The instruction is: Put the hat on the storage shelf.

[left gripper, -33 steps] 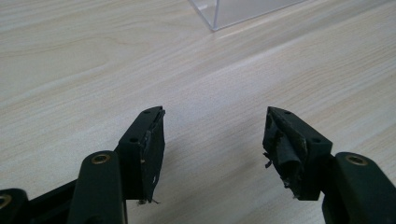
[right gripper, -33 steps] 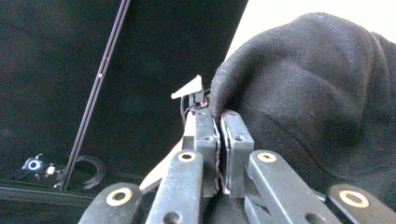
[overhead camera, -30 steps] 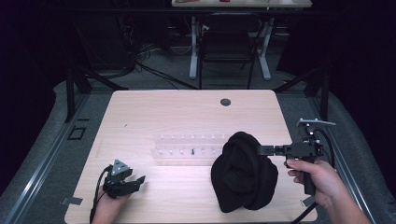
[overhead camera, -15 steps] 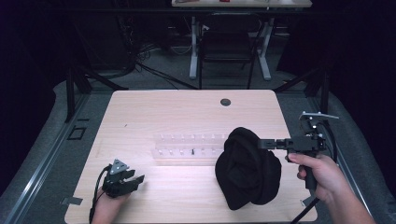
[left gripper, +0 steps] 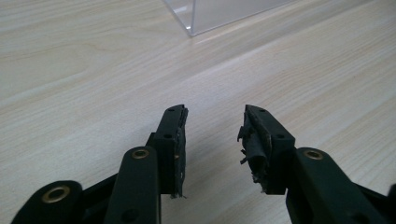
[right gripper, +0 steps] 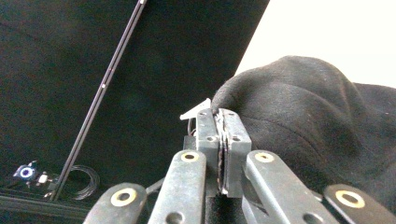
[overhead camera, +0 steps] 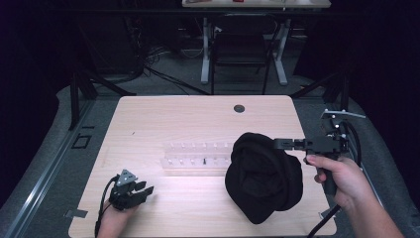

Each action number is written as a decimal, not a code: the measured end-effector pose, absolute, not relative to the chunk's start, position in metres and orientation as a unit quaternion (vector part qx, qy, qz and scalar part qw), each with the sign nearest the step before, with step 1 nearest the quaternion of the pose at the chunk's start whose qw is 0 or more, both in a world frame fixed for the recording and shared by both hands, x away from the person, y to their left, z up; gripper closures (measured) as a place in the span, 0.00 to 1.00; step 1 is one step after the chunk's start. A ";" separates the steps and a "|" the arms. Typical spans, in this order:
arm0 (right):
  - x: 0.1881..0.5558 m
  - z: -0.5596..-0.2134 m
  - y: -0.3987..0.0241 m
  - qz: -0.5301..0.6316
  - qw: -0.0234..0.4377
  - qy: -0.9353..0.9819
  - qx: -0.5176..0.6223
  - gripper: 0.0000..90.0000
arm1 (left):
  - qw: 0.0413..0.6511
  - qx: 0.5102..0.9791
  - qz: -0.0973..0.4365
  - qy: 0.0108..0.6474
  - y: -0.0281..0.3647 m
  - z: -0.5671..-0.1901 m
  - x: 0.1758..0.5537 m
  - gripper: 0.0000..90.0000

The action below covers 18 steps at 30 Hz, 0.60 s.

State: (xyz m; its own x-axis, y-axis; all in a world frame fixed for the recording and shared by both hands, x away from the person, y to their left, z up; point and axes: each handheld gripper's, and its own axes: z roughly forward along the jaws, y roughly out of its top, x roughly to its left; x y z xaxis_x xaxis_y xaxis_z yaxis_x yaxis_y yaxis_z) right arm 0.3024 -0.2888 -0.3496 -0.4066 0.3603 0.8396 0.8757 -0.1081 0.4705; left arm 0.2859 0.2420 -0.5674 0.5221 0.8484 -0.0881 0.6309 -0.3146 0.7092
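Two grippers: right gripper (overhead camera: 278,144) pinches black cloth (overhead camera: 263,177) edge, jaws closed, cloth partly lifted off table (overhead camera: 188,116). Left gripper (left gripper: 212,140) half open, empty, idle. Goal unclear; clear tray (overhead camera: 198,157) untouched.

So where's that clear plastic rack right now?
In the high view the clear plastic rack lies mid-table, left of the black fabric hat and beyond the left gripper.
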 end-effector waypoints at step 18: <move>0.307 -0.324 -0.284 -0.575 0.205 -0.618 -0.495 0.99 | 0.354 0.798 0.156 0.462 0.241 -0.568 0.286 0.62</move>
State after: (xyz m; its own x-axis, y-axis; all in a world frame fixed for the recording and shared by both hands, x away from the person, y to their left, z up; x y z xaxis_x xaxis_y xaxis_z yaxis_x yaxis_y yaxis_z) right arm 0.3071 -0.2839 -0.3245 -0.4253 0.3764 0.8231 0.8482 -0.1515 0.5076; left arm 0.2860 0.2407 -0.5685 0.5244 0.8478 -0.0789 0.6271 -0.3219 0.7093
